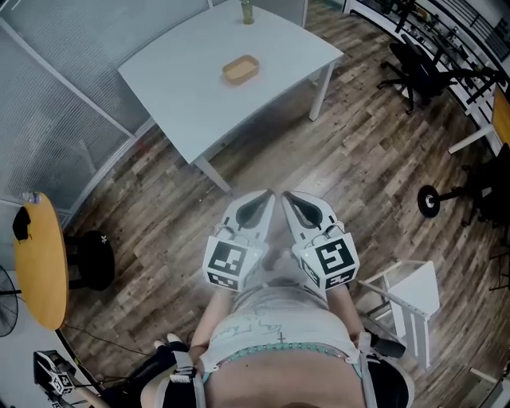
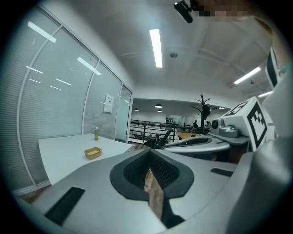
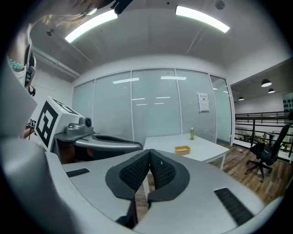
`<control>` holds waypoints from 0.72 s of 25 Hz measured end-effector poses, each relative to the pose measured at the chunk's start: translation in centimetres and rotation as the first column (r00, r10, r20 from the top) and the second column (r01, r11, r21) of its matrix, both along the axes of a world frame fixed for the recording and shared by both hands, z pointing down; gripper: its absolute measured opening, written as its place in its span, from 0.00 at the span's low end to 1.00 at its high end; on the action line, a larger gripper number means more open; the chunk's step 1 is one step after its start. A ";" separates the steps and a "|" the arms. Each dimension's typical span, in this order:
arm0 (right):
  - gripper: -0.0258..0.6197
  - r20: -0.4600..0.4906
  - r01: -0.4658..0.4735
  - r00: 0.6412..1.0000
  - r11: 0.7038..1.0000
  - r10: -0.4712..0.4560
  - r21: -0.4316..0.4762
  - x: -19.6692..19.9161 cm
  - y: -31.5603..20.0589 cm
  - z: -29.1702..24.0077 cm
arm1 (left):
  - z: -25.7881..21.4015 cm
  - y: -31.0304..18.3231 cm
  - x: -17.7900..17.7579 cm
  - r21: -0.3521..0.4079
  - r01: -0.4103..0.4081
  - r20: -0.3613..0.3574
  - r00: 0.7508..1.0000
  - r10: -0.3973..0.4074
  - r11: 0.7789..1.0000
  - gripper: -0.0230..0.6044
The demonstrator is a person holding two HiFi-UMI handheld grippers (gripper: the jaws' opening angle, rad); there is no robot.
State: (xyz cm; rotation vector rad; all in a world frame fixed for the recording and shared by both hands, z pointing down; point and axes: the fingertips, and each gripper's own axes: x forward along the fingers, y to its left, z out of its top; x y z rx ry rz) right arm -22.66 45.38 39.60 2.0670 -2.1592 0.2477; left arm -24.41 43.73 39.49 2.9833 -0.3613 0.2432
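Your left gripper (image 1: 263,201) and right gripper (image 1: 293,202) are just beside each other, close in front of your waist, above the brown wood-plank floor (image 1: 159,215). Both point toward the white rectangular surface (image 1: 183,88) ahead of you.

In the left gripper view, the left gripper (image 2: 149,157) has its black ribbed fingers (image 2: 167,171) pressed together at the tip. Only a thin sliver of floor shows between them lower down, and nothing is caught there. In the right gripper view, the right gripper (image 3: 149,156) is the same. Its fingers (image 3: 132,173) meet at the tip, a narrow gap opens below, and it holds nothing.

The nearest things are well apart from both grippers, out on the surface. A tan shallow tray (image 1: 240,69) lies near the middle, and a small green-tinted bottle (image 1: 247,11) stands upright by the far edge, beyond the tray. Both also appear in the left gripper view, the tray (image 2: 93,152) and the bottle (image 2: 96,133), and in the right gripper view, the tray (image 3: 182,149) and the bottle (image 3: 192,133).

A round yellow table (image 1: 40,263) is at your left, a white stool (image 1: 410,295) is at your right, and a black office chair (image 1: 418,68) stands farther off.
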 end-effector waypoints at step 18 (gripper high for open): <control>0.04 0.087 0.068 0.994 0.997 -0.071 0.041 5.2 -3.1 0.6 | 1.9 -3.3 4.5 -0.050 0.100 0.012 0.995 -0.099 0.994 0.04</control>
